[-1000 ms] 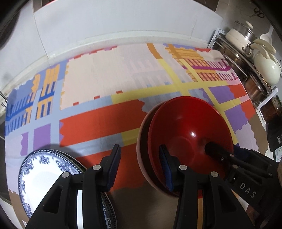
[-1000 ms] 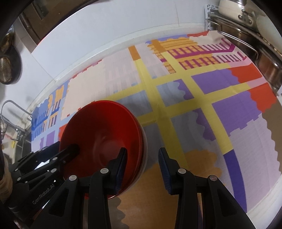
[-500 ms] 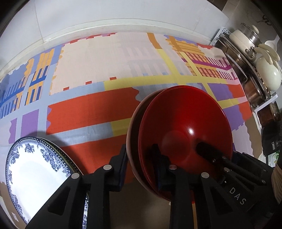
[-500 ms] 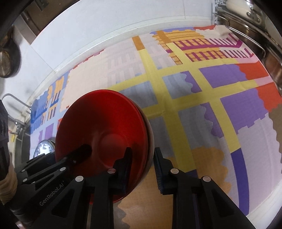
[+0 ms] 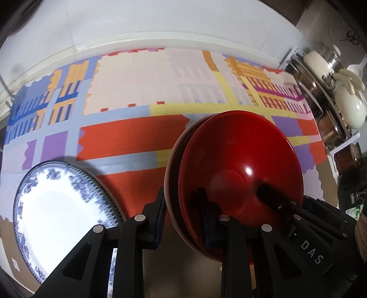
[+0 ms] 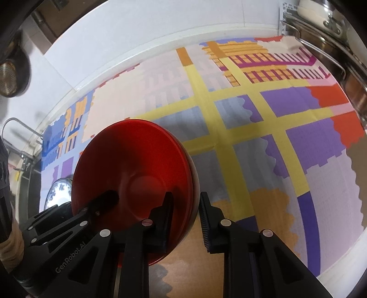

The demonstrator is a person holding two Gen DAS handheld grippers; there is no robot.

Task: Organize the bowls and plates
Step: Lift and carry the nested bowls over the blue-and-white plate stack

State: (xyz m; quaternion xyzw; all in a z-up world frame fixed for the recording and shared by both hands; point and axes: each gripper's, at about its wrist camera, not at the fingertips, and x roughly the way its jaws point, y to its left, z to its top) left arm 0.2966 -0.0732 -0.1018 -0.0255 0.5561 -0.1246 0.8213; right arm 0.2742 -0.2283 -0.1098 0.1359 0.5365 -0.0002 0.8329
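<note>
A nested stack of red bowls (image 5: 240,165) sits at the middle of the patterned cloth (image 5: 142,75). My left gripper (image 5: 182,213) is shut on the stack's near-left rim, one finger outside and one inside. My right gripper (image 6: 185,211) is shut on the opposite rim of the red bowls (image 6: 133,165) in the same way. Each gripper shows in the other's view: the right gripper (image 5: 286,206) reaches into the bowl from the right, the left gripper (image 6: 98,206) from the left. A shadow lies under the stack's near edge. A blue-and-white plate (image 5: 62,206) lies left of the bowls.
A metal rack with steel pots and white lidded pots (image 5: 344,100) stands at the cloth's right end. A white wall (image 5: 160,20) runs along the back. A wire frame (image 6: 20,130) and a hanging strainer (image 6: 9,78) are at the far left.
Both grippers' jaws have closed from open onto the red bowls' rim, one on each side. The left wrist view has shifted a little, and the plate now looks nearer.
</note>
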